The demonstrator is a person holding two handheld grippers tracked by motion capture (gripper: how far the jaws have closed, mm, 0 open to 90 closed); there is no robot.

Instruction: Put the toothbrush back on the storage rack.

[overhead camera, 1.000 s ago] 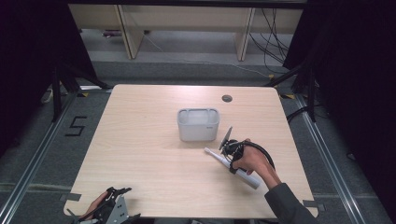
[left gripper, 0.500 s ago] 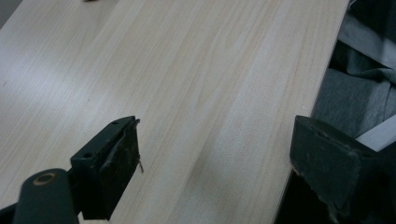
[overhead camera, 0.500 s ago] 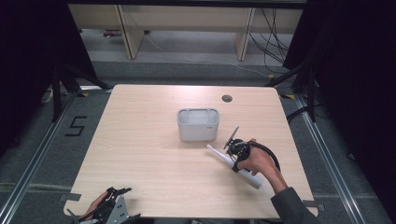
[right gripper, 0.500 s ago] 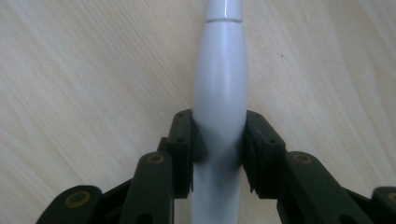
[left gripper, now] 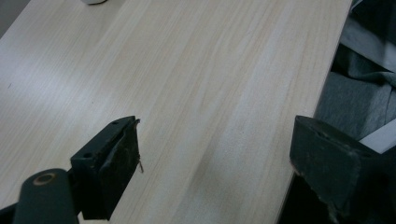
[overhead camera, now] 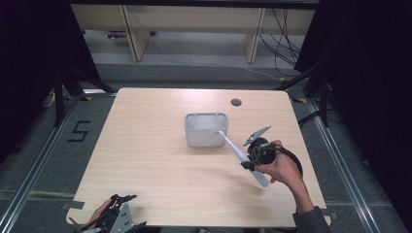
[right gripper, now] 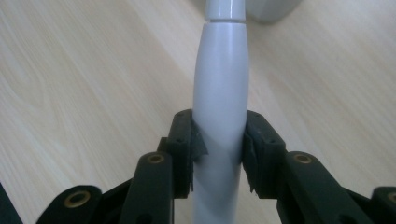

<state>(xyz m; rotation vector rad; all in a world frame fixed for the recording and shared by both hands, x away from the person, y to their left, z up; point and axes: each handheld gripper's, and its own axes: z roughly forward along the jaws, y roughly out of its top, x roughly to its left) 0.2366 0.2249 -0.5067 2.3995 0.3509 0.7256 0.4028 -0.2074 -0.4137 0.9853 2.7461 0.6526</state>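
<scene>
The right gripper (overhead camera: 248, 160) is clenched on a white electric toothbrush (overhead camera: 239, 154); in the right gripper view both black pads press the smooth handle (right gripper: 219, 112) from either side, partway along its length, with the body running out ahead of the fingertips and the butt end trailing back behind them. Seen from the high view, the toothbrush is tilted, its slim head end reaching forward and up from the fingers to the near right rim of a grey rectangular container (overhead camera: 206, 129), which stands on the wooden table (overhead camera: 145, 145) just beyond the fingertips. The handle's rear end sticks out below the person's right hand (overhead camera: 281, 167). The left gripper (overhead camera: 119, 213) sits at the near left edge of the table, well apart from the toothbrush; its jaws stand wide and released, with bare tabletop (left gripper: 210, 93) between them.
</scene>
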